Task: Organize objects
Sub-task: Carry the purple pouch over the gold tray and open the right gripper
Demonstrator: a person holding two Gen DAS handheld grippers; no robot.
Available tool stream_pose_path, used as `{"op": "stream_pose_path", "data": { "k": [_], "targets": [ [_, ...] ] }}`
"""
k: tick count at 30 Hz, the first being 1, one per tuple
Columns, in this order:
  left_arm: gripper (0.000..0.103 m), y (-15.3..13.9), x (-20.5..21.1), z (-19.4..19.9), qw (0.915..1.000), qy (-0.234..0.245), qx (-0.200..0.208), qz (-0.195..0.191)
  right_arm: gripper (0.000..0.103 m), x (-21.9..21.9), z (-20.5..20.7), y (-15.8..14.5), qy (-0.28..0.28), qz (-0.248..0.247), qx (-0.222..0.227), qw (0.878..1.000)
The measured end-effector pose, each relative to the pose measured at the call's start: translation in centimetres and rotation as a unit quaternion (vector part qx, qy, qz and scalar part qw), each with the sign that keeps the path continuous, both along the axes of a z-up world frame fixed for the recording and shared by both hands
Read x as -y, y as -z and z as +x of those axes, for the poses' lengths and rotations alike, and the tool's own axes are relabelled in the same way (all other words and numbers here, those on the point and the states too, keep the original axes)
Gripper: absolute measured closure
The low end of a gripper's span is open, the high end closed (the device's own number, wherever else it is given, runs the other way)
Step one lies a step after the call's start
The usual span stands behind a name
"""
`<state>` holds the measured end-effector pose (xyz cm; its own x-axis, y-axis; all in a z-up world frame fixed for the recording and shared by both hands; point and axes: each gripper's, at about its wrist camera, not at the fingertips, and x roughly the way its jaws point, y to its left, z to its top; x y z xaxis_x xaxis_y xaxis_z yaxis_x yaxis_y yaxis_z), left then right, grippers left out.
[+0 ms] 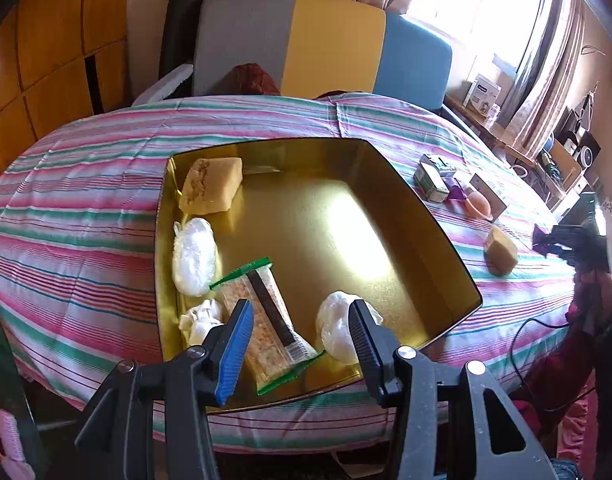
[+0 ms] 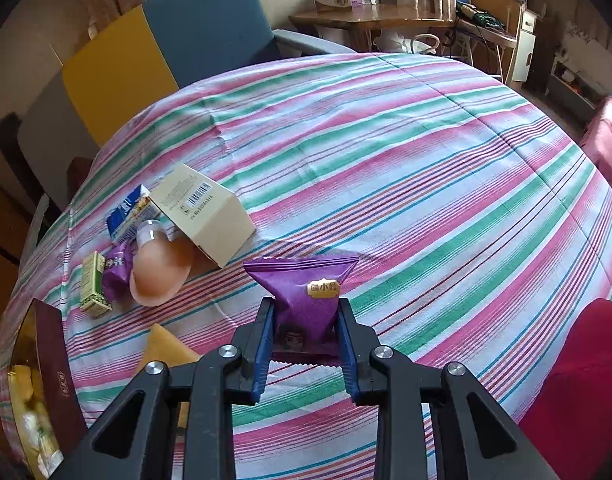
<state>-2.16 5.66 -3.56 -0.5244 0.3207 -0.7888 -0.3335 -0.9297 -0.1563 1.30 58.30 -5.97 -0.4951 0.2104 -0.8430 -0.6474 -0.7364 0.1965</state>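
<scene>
A gold tin box (image 1: 421, 216) lies open on the striped cloth; its edge shows in the right wrist view (image 2: 50, 344). Inside are a yellow sponge block (image 1: 212, 186), white wrapped bundles (image 1: 194, 256), a green-edged snack bar (image 1: 266, 320) and another white bundle (image 1: 337, 332). My left gripper (image 1: 302, 316) is open and empty above the box's near side. My right gripper (image 2: 306, 312) is shut on a purple snack packet (image 2: 306, 296), held above the cloth.
On the cloth lie a cream carton (image 2: 206, 212), a blue-white carton (image 2: 130, 212), a peach round piece (image 2: 158, 272), a green box (image 2: 92, 284), another purple packet (image 2: 116, 268) and a yellow block (image 1: 501, 254). A multicoloured chair (image 1: 325, 40) stands behind.
</scene>
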Motion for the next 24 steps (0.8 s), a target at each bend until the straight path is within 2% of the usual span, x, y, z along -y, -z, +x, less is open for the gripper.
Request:
{"op": "stream_pose_path", "data": {
  "k": [3, 7, 10, 13, 18, 20, 24],
  "targets": [
    [0.053, 0.1, 0.1, -0.1, 1.0000, -0.001, -0.003, -0.004, 0.073, 1.8, 0.2, -2.4, -0.027, 0.011, -0.024, 0.999],
    [0.053, 0.5, 0.3, -0.1, 1.0000, -0.003, 0.001, 0.000, 0.073, 6.0, -0.8, -6.2, -0.090, 0.019, -0.065, 0.994],
    [0.053, 0.7, 1.0, -0.3, 0.9998, -0.015, 0.006, 0.009, 0.073, 10.9, -2.5, -8.7, -0.163, 0.021, -0.090, 0.982],
    [0.053, 0.7, 2.3, -0.6, 0.9990, -0.037, 0.011, 0.021, 0.073, 17.1, -4.7, -9.9, -0.250, 0.023, -0.097, 0.963],
    [0.053, 0.9, 4.4, -0.9, 0.9976, -0.062, 0.013, 0.028, 0.073, 27.4, -8.3, -8.2, -0.372, 0.011, -0.072, 0.926],
    [0.053, 1.1, 5.1, -1.0, 0.9971, -0.069, 0.016, 0.029, 0.073, 31.0, -9.6, -6.4, -0.407, 0.010, -0.051, 0.912],
    [0.053, 1.7, 6.1, -1.1, 0.9960, -0.079, 0.025, 0.034, 0.073, 36.5, -11.8, -2.0, -0.449, -0.002, 0.001, 0.893]
  ]
}}
